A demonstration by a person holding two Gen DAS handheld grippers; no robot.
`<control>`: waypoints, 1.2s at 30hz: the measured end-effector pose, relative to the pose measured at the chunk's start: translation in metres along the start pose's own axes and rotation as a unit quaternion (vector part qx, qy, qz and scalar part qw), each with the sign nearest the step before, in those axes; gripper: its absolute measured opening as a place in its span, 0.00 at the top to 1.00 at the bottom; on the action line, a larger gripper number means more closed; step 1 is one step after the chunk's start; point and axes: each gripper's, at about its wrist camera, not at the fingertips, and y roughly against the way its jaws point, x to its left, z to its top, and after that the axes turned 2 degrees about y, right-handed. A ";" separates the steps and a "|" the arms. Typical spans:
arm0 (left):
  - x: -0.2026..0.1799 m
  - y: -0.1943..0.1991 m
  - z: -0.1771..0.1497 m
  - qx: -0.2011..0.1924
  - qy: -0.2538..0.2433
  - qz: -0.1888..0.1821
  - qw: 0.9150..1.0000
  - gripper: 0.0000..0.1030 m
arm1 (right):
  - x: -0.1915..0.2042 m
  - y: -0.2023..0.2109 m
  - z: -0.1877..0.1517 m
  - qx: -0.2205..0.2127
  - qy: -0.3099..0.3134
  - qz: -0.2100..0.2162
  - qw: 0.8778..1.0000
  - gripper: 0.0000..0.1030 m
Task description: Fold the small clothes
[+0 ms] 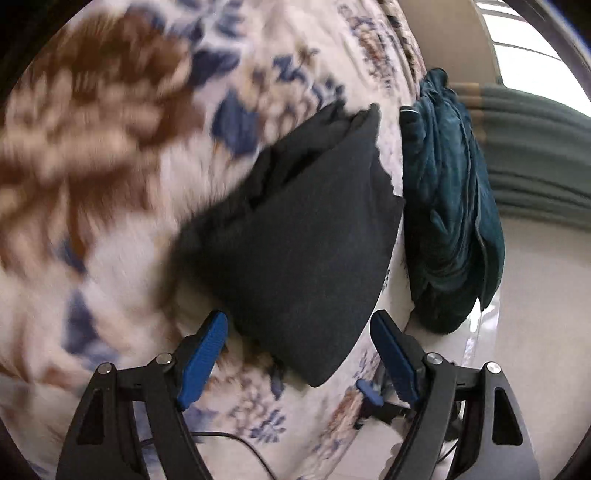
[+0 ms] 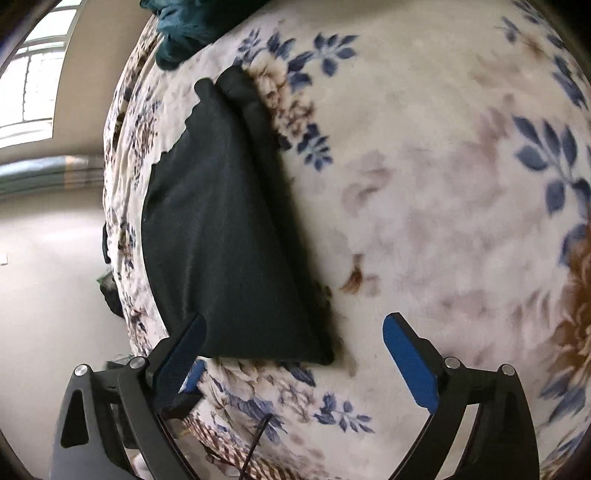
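Note:
A small black garment (image 1: pixel 295 258) lies folded into a wedge shape on a floral blanket (image 1: pixel 110 147). My left gripper (image 1: pixel 299 354) is open, its blue pads either side of the garment's near tip, holding nothing. In the right wrist view the same black garment (image 2: pixel 229 240) lies flat on the blanket (image 2: pixel 424 184). My right gripper (image 2: pixel 295 354) is open just in front of the garment's near edge, with the left finger (image 2: pixel 184 350) over its corner.
A dark teal garment (image 1: pixel 450 206) hangs crumpled over the bed's edge beside the black one; it also shows in the right wrist view (image 2: pixel 184 26). Pale floor (image 1: pixel 535 295) lies beyond the bed edge. A window (image 2: pixel 33 74) is in the far wall.

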 end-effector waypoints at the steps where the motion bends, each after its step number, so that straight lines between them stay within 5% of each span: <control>1: -0.002 -0.010 -0.003 0.002 0.003 -0.008 1.000 0.23 | -0.003 0.000 0.002 0.000 -0.006 0.001 1.000 0.05; 7: 0.012 -0.064 -0.003 -0.013 0.031 0.015 0.999 0.21 | -0.003 -0.002 0.033 -0.007 0.022 0.017 1.000 0.05; 13: -0.016 -0.074 -0.009 -0.141 0.043 0.050 0.988 0.13 | 0.012 -0.042 0.087 -0.001 0.047 0.052 0.998 0.05; 17: -0.024 -0.068 -0.009 -0.184 0.044 0.044 0.981 0.56 | 0.028 -0.079 0.131 0.010 0.058 0.064 0.996 0.05; 24: -0.032 -0.048 0.006 -0.162 -0.019 0.040 0.986 0.68 | 0.060 -0.112 0.169 0.003 0.064 0.081 0.995 0.04; 25: -0.032 -0.042 0.010 -0.160 -0.021 0.038 0.986 0.68 | 0.062 -0.113 0.168 0.001 0.058 0.075 0.996 0.27; 26: -0.032 -0.038 0.012 -0.156 -0.026 0.040 0.987 0.69 | 0.063 -0.116 0.166 0.008 0.055 0.070 0.996 0.82; 31: -0.041 -0.013 0.043 -0.113 -0.092 0.051 0.988 0.69 | 0.061 -0.109 0.132 -0.010 0.016 0.083 0.996 0.83; 36: -0.044 0.022 0.098 -0.053 -0.152 0.070 0.985 0.70 | 0.059 -0.105 0.059 -0.020 -0.020 0.080 0.996 0.84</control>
